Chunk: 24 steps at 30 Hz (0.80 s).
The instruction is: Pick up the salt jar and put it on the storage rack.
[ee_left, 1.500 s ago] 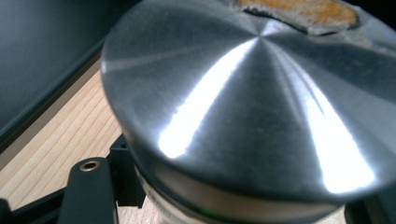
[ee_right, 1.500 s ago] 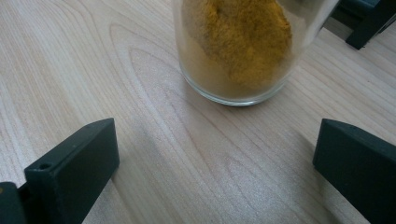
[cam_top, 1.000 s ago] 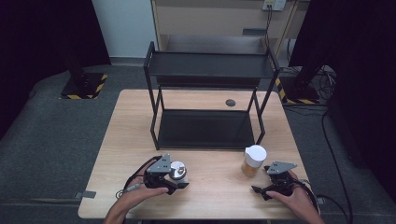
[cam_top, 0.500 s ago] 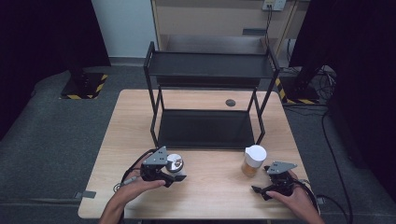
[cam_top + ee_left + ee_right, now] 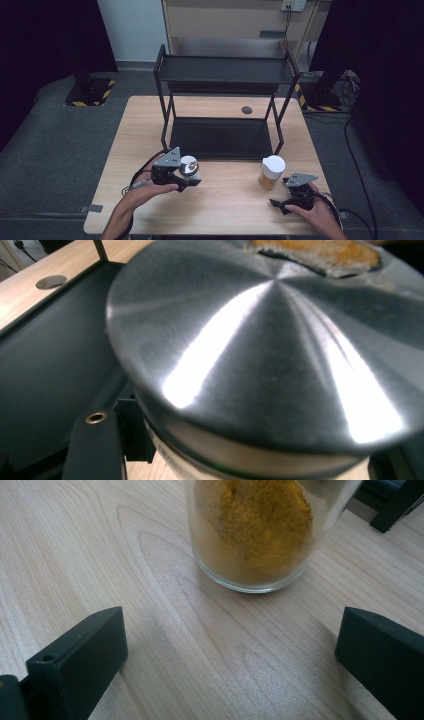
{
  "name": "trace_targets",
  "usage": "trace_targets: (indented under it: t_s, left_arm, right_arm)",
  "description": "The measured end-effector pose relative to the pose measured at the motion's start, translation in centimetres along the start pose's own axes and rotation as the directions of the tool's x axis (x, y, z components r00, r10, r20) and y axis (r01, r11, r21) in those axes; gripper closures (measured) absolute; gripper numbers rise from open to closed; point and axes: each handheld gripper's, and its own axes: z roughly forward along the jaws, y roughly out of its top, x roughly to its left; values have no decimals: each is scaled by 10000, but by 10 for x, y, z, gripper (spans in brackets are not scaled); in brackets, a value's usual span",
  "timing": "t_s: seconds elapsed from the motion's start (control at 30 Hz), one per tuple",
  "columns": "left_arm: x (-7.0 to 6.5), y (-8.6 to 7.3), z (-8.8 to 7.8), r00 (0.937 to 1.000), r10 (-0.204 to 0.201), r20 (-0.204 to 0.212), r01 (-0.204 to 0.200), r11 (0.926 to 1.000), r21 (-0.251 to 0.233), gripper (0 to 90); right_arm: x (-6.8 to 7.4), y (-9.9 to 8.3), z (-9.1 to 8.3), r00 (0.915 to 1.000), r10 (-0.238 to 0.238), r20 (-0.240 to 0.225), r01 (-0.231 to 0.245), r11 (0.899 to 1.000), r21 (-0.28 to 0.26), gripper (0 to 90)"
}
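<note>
My left gripper [image 5: 191, 176] is shut on a small jar with a brushed metal lid [image 5: 188, 165] and holds it just above the wooden table [image 5: 230, 200], near the front left. In the left gripper view that metal lid [image 5: 260, 355] sits close up, with one black jaw beside the jar's glass wall. A glass jar of orange powder [image 5: 271, 173] with a white lid stands at the front right. My right gripper [image 5: 281, 194] rests on the table just in front of it, open. In the right gripper view the powder jar [image 5: 252, 535] stands beyond the wide-apart jaws, untouched.
A black two-tier metal rack [image 5: 222, 137] stands at the middle and back of the table, its lower shelf close behind both jars. A small round grommet [image 5: 246, 110] sits in the tabletop behind it. Cables trail from both grippers toward the front edge.
My left gripper has risen off the table with the metal-lidded jar and shifted slightly left. The right gripper and the powder jar have stayed put.
</note>
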Motion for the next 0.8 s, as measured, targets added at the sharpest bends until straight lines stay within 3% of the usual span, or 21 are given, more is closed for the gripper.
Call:
trace_targets:
  t_s: [0.33, 0.8]
  left_arm:
    - [10, 19, -2, 9999, 119, 89, -120, 9999, 99, 299]
    - [17, 48, -15, 9995, 285, -98, -284, 9996, 63, 300]
  right_arm:
    - [0, 0, 0, 10000, 3, 3, -3, 10000, -2, 12]
    - [0, 0, 0, 10000, 12, 8, -12, 10000, -2, 12]
